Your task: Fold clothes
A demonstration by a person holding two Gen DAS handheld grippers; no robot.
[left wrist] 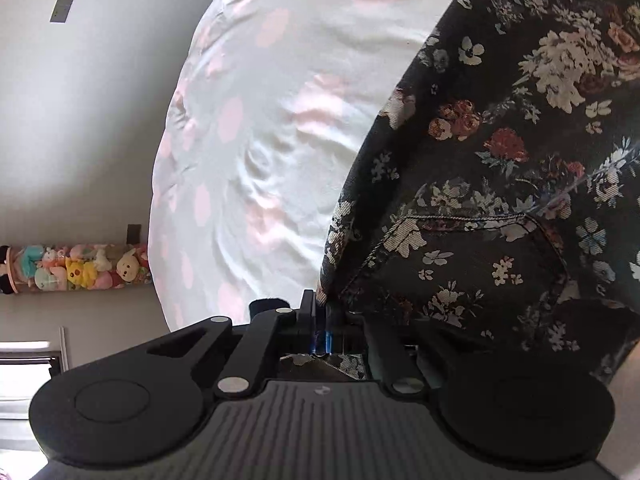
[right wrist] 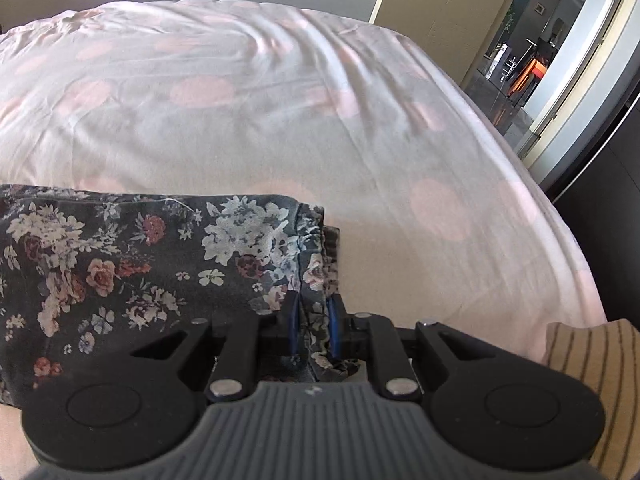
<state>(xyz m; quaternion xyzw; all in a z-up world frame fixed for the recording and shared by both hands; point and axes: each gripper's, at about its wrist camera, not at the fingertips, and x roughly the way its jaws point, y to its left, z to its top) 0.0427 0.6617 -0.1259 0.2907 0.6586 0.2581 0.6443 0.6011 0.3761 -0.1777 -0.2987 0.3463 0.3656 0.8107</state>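
- The left gripper (left wrist: 322,320) is clenching on an edge of the dark floral garment (left wrist: 500,168); its jaws are standing almost fully together, with a thin fold of fabric pinched between the blue pads.
- In the left wrist view, the floral garment is filling the right side of the picture and is running from the jaws outward over the bed sheet (left wrist: 272,120). A stitched pocket seam (left wrist: 460,220) is showing on the fabric just beyond the jaws.
- The right gripper (right wrist: 314,320) is grasping a bunched corner of the same floral garment (right wrist: 132,256); its jaws are standing slightly apart, with the gathered cloth pressed between the blue pads.
- In the right wrist view, the garment is lying on the white sheet with pale pink dots (right wrist: 280,112), to the left of the gripper, with its far edge folded and its hemmed end hanging at the jaws.
- The sheet is lying wrinkled across the bed and is covering most of both views.
- A striped beige fabric (right wrist: 592,368) is showing at the lower right edge of the right wrist view, near the edge of the bed.
- A tube of plush toys (left wrist: 76,266) is standing against the wall in the left wrist view, beside the bed.
- A doorway (right wrist: 532,52) is opening onto another room at the upper right of the right wrist view.
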